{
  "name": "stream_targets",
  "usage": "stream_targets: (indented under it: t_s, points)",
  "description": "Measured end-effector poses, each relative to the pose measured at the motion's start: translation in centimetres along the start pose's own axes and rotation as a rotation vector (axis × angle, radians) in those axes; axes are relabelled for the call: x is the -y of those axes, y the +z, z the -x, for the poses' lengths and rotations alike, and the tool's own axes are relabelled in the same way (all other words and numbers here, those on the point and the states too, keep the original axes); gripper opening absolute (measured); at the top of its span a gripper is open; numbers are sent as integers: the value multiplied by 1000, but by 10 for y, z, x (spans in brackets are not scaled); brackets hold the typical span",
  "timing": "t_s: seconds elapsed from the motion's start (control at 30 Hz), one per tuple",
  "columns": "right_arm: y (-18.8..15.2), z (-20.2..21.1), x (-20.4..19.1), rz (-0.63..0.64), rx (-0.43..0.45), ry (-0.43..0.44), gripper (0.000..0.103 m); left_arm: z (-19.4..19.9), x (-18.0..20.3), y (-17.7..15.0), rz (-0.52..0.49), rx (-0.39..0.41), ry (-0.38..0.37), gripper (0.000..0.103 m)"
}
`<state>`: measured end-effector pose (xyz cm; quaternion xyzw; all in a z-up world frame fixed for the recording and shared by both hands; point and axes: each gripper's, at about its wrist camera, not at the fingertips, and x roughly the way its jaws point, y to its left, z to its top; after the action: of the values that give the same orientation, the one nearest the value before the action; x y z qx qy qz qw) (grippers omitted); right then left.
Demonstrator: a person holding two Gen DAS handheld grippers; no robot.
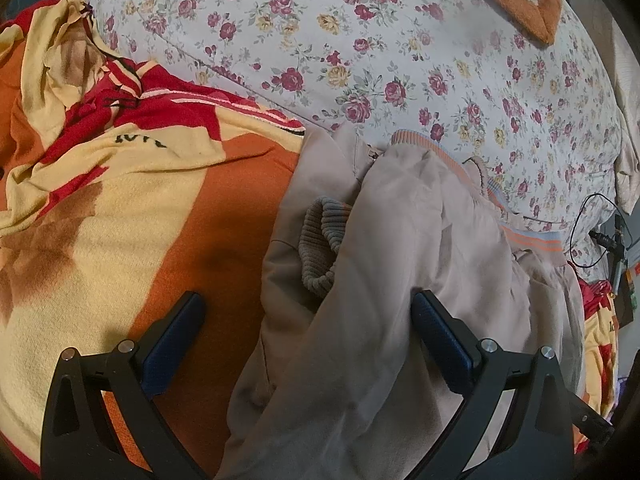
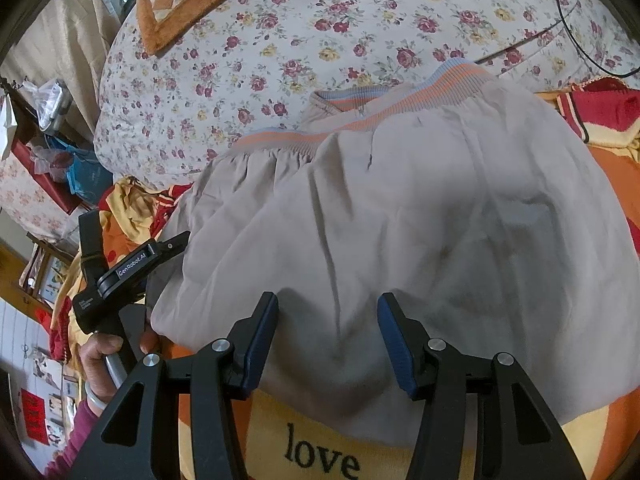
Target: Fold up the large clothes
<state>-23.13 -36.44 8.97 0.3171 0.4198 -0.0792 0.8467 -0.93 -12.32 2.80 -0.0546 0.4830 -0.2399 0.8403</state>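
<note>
Both wrist cams look steeply down, close, sharing beige jacket, prob. from opposite sides.

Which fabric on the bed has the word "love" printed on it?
The orange-and-yellow blanket under the beige jacket; the floral quilt carries only roses.

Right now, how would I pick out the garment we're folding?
On the bed with the floral quilt, look on the orange-and-yellow blanket in front. The beige jacket lies there: plain, with an orange-and-blue striped ribbed hem, unlike its patterned neighbours.
</note>
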Motion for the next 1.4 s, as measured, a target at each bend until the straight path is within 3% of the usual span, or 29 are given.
stream_targets:
  t_s: [1.17, 1.23, 1.3, 1.4]
  points:
    - [-1, -1, -4, 6, -4, 13, 56, 0, 0, 0, -8, 4, 3, 103]
    - [6, 5, -5, 9, 21, 32, 53, 0, 0, 0, -6, -4, 3, 103]
    - [17, 11, -10, 32, 49, 55, 43, -1, 0, 1, -2, -16, 4, 103]
    - [38, 7, -23, 98, 89, 48, 41, -1, 1, 2, 0, -29, 13, 103]
